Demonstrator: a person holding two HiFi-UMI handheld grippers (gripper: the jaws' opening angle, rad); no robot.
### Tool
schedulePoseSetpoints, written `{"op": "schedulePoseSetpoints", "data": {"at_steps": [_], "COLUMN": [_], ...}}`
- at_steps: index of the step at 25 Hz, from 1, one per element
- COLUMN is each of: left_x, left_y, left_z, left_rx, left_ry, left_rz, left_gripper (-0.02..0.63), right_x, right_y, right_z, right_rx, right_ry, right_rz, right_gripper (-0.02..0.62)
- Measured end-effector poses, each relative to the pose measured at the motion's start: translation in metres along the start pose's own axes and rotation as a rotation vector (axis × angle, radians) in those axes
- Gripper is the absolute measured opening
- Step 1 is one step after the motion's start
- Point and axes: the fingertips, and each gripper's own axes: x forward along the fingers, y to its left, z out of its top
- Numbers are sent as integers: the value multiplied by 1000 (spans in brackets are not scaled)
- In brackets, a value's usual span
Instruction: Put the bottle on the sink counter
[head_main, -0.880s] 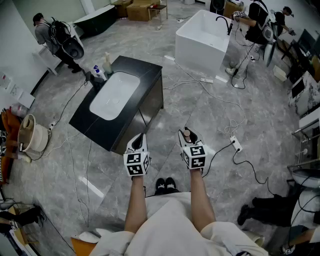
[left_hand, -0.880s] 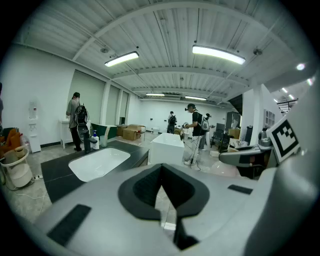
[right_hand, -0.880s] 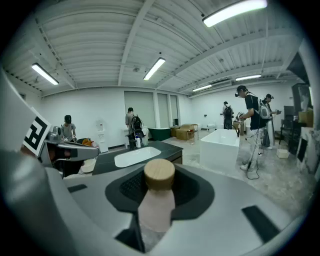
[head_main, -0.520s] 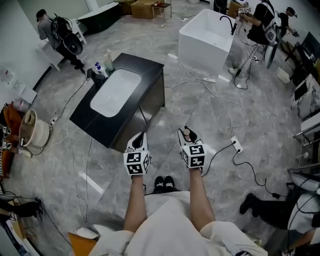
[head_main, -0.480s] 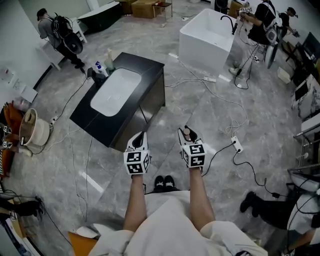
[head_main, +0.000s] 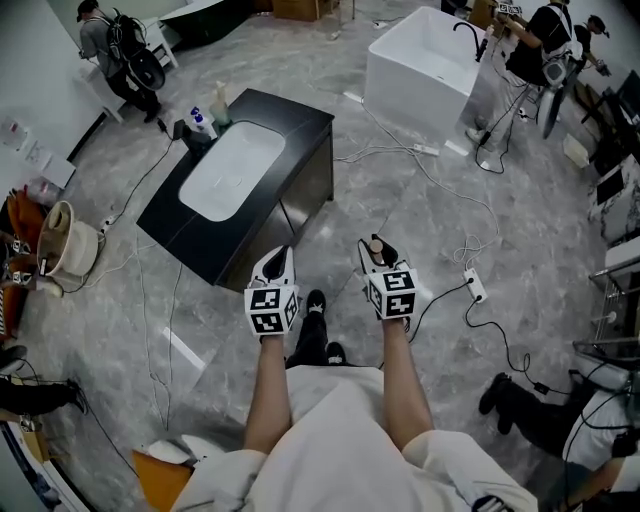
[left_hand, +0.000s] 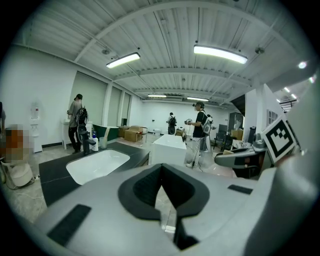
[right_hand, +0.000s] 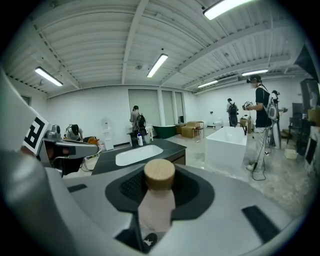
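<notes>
Pink bottle (right_hand: 156, 202), wood cap, sits clamped upright in right gripper (head_main: 374, 250), left gripper (head_main: 277, 264) closed on nothing, black sink counter (head_main: 300, 125) well off far-left: pickup looks done, carry and set-down remain.

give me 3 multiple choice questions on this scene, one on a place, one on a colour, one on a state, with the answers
1. In the head view, where does the sink counter lie from the right gripper?
A) ahead and to the left
B) ahead and to the right
C) directly under it

2. What colour is the cap of the bottle?
A) blue
B) light wood tan
C) black

3. What state is the right gripper in?
A) open and empty
B) resting on the sink counter
C) shut on the bottle

Answers:
1 A, the sink counter sits up and left of it.
2 B, the right gripper view shows a tan cap on a pinkish body.
3 C, the bottle stands clamped between its jaws.
</notes>
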Motion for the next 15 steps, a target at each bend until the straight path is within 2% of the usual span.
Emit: {"op": "schedulePoseSetpoints", "data": {"at_steps": [10,15], "left_x": [73,114], "left_y": [28,41], "left_z": [32,41], "left_rx": [-3,-1], "left_ry": [-28,-9], "left_rz": [-24,-41], "left_gripper": [6,6], "right_x": [60,95], "right_y": [-30,-47], "right_z": [26,41], "right_rx": [-3,10], "right_ry": [-9,-17], "right_rz": [0,-8], "right_gripper": [117,117]}}
